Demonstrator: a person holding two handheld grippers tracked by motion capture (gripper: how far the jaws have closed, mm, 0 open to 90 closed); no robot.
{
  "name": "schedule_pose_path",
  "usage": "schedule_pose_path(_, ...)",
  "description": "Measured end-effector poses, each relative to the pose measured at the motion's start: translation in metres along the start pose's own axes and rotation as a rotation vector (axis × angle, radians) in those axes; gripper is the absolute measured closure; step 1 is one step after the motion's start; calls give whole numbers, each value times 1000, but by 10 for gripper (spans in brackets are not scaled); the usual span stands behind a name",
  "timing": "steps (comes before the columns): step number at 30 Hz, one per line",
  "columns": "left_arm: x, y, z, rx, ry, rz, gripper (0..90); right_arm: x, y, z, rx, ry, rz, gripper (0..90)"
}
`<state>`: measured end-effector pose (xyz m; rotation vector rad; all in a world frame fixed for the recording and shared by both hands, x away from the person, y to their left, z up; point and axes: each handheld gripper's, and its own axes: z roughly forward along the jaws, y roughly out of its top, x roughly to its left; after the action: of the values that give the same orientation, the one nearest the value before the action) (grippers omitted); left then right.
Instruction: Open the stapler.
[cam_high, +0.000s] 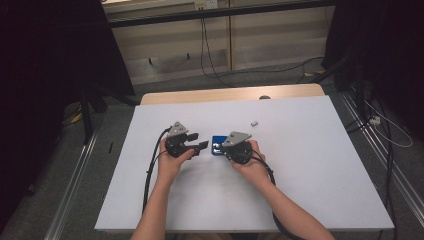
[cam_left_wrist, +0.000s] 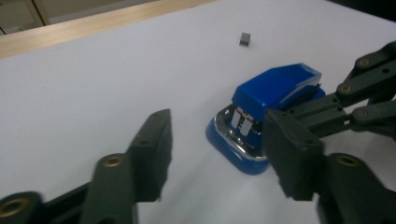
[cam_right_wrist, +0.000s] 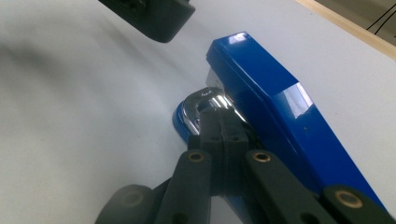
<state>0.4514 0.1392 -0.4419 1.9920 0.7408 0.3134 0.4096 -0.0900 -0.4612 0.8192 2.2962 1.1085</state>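
Blue stapler (cam_high: 218, 146) near the middle of the white table (cam_high: 310, 190), lying between your two hands and a little nearer the far edge than the near one. Its top arm is a glossy, bright blue slab with a bevelled end that catches the light; beneath it sits a rounded blue base carrying a polished metal plate, and the metal staple channel shows at the open front between arm and base. The top arm stands slightly raised off the base at that front end. Your left hand-held gripper (cam_high: 201, 143) lies just beside the stapler on its left, jaws spread about halfway with bare table between them; one fingertip (cam_left_wrist: 292, 156) stands in front of the stapler's base, and whether it touches cannot be told. Your right hand-held gripper (cam_high: 229, 148) comes in from the stapler's right side, jaws pressed together with nothing between them, the joined tips (cam_right_wrist: 219, 126) lying over the shiny metal plate at the stapler's front, beside the blue top arm. A small grey block (cam_high: 254, 122) rests on the table apart from the stapler, toward the far edge.
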Motion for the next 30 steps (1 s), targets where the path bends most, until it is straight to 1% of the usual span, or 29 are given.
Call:
schedule_pose_path(1,0,-1,1,5,2,5,502,0,0,0,0,-2,3,900)
schedule_pose_path(2,1,-1,2,13,1,15,548,-1,0,0,0,-4,4,900)
schedule_pose_path(3,1,0,3,16,10,34,586,-2,0,1,1,-4,8,900)
schedule_pose_path(4,0,-1,4,20,-3,27,621,-3,0,1,3,-6,12,900)
schedule_pose_path(5,0,0,6,26,-14,28,677,-3,0,1,3,-3,17,900)
schedule_pose_path(6,0,1,7,34,-18,46,700,-3,0,1,3,-3,15,900)
schedule_pose_path(7,-1,1,9,44,-29,52,735,-3,0,1,3,-5,11,900)
schedule_pose_path(8,-3,1,13,50,-45,53,784,-3,-1,1,2,-3,19,900)
schedule_pose_path(9,-3,1,13,50,-45,53,807,-3,-1,1,2,-3,19,900)
schedule_pose_path(10,-3,1,14,54,-57,49,807,-3,-1,1,0,0,29,900)
schedule_pose_path(11,-4,1,17,59,-69,43,826,-3,-1,1,-1,0,36,900)
schedule_pose_path(14,-5,0,22,74,-88,46,864,-2,-1,1,-2,-4,35,900)
schedule_pose_path(15,-4,1,24,72,-98,47,873,-2,-1,1,-2,-3,39,900)
schedule_pose_path(18,-4,1,26,77,-105,44,900,-2,-1,1,-1,-4,47,900)
schedule_pose_path(20,-3,0,26,75,-109,35,900,-2,-1,1,-2,-5,49,900)
schedule_pose_path(22,-2,0,27,67,-115,11,900,-2,-2,1,-5,-6,57,900)
schedule_pose_path(24,-1,0,28,62,-119,13,900,-2,-2,1,-10,-4,63,900)
schedule_pose_path(26,-2,0,27,52,-122,0,900,-2,-2,1,-10,-1,65,900)
schedule_pose_path(29,-2,3,24,25,-134,-10,900,-2,-2,1,-9,3,69,900)
schedule_pose_path(30,-2,5,23,9,-142,-16,900,-2,-2,1,-14,6,73,900)
